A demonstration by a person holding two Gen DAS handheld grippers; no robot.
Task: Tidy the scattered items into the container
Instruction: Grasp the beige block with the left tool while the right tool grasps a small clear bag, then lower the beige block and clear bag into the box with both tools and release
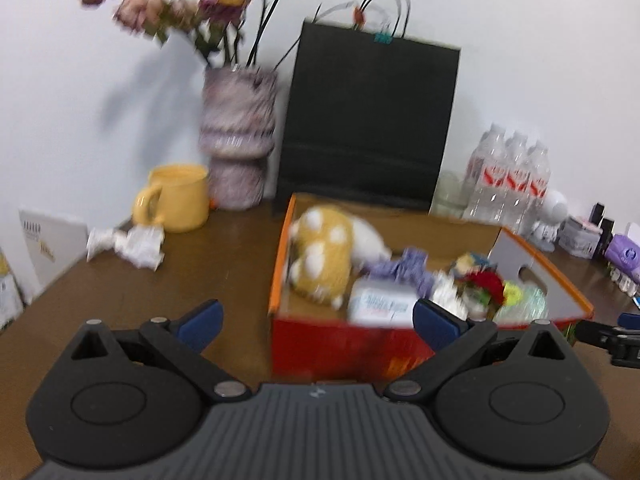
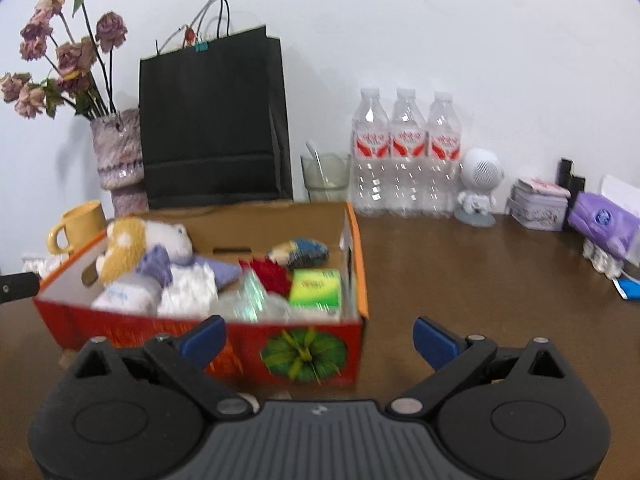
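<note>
The crumpled white wrappers (image 1: 128, 246) are lying on the brown table (image 1: 200, 272), just in front of the yellow mug (image 1: 176, 198) and well to the left of the cardboard box (image 1: 332, 344); they look like the only loose scraps left outside it. Judged from the left wrist view, they are sitting ahead and to the left of the left gripper (image 1: 316, 320), long axis running roughly across the view; the left hand's tool seems the nearer, since in the right wrist view they are only peeking past the box's far left corner. The left gripper's jaws are standing wide apart, holding nothing; the right gripper (image 2: 320, 338) is likewise released and empty, hovering before the box's right front corner. Inside the box, a plush toy (image 2: 132, 246), a green packet (image 2: 316, 286), a red flower (image 2: 268, 272) and pale bundles are already crowding the floor; the black bag (image 2: 212, 120) and water bottles (image 2: 406, 152) are standing behind.
</note>
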